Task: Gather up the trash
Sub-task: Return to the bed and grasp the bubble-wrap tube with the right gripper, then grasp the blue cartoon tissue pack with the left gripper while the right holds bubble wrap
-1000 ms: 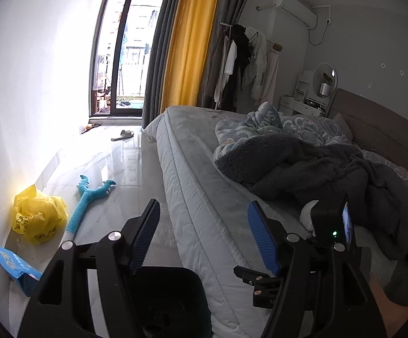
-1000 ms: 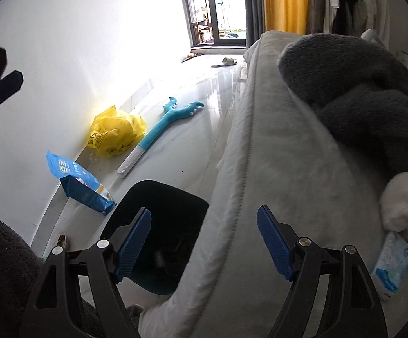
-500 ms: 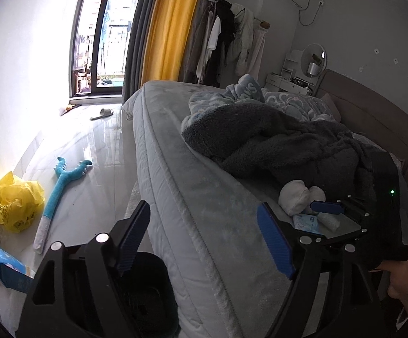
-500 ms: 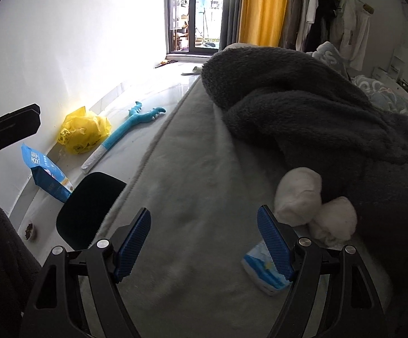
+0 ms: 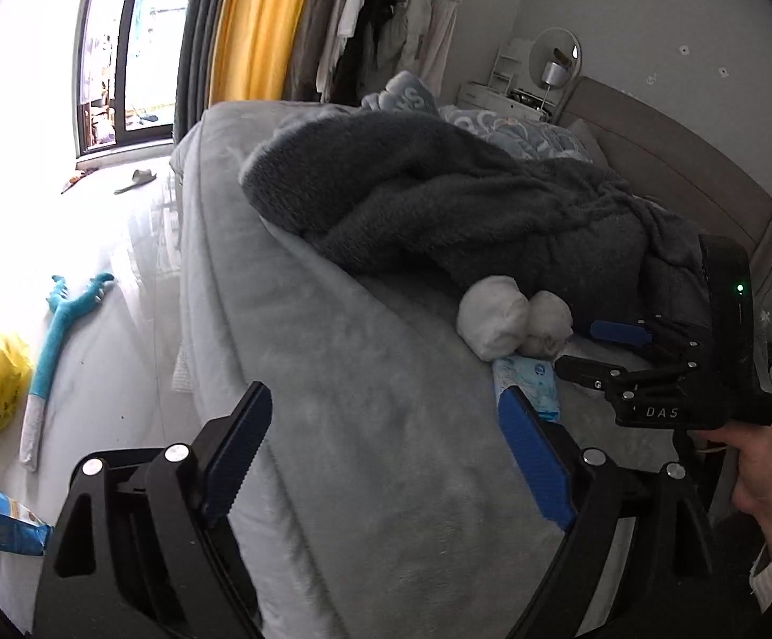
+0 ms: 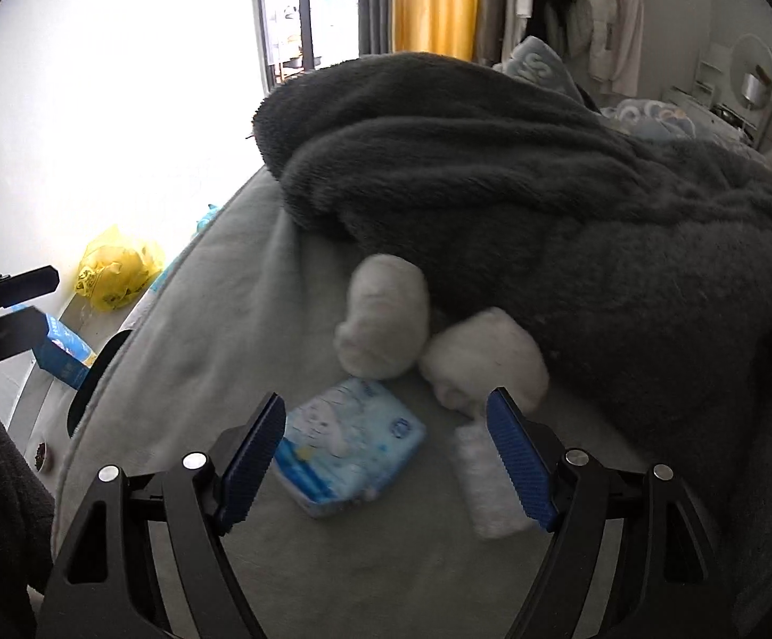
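now the right claw (image 6: 386,452) hangs wide over the bed (image 6: 215,330), empty, above a blue tissue pack (image 6: 348,447) beside two white wads (image 6: 386,319). the left claw (image 5: 386,458) is opening, nothing between its jaws.

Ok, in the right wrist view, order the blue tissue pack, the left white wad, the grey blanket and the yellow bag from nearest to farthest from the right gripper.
1. Blue tissue pack: on the bed, just ahead of the right gripper, left of centre.
2. Left white wad: beyond the pack.
3. Grey blanket: heaped behind the wad.
4. Yellow bag: on the floor, far left.
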